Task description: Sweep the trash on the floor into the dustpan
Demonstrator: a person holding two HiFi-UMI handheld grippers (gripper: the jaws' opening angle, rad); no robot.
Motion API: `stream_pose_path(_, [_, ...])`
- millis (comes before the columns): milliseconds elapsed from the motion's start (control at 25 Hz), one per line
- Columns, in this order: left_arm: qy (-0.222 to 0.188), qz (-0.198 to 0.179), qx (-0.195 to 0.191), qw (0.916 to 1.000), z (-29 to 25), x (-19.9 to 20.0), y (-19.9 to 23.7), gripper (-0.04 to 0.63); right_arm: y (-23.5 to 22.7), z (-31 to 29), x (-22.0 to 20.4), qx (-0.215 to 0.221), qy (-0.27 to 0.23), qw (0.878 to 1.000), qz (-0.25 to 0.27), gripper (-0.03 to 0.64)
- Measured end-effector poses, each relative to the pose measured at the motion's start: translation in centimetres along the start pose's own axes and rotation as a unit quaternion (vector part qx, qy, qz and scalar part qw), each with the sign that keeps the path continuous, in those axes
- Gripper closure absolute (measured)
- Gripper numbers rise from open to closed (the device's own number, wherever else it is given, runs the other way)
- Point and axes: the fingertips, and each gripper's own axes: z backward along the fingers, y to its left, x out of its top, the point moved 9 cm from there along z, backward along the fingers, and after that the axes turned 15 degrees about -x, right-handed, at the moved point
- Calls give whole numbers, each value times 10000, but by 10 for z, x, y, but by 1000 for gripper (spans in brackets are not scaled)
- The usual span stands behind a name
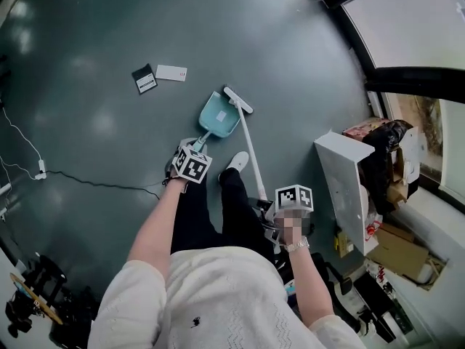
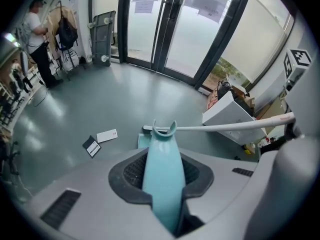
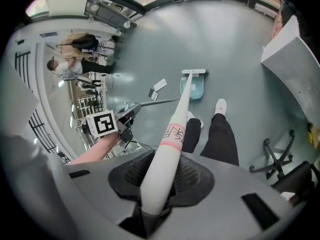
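Two hand-held grippers share the work on a grey-green floor [image 1: 94, 42]. The left gripper [image 2: 165, 184] has its fingers clenched on the pale-blue handle of the dustpan [image 1: 218, 116]. The right gripper [image 3: 160, 184] has its fingers clamped round the white shaft of the broom [image 1: 251, 151], just below a pink-banded label. Seen from the head camera, the person's white shoe [image 1: 237, 161] stands between the two tools. At 12 o'clock from it the dustpan's tray sits low at the floor, and the broom's head lies against the tray's 1 o'clock edge. The trash is still outside the dustpan: a black card [image 1: 144, 78] and a white card [image 1: 171, 73] lie just beside each other at 10 o'clock from the tray, well apart from it. A white cabinet [image 1: 345, 187] stands at 3 o'clock from the person, and a black cable [image 1: 94, 182] trails across the floor at 9 o'clock. Farther off, the left gripper view shows glass doors [image 2: 150, 29] at 12 o'clock and a bystander [image 2: 37, 39] by hanging coats at 10 o'clock.
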Motion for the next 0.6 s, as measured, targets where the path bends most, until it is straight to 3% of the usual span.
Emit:
stream_pose_path(400, [-164, -1, 17, 9999, 7, -8, 4, 499, 36, -1, -39, -52, 387, 9987, 337, 517])
stream_pose_path(600, [-399, 489, 95, 9980, 24, -30, 24, 499, 49, 12, -45, 58, 427, 9989, 209, 517])
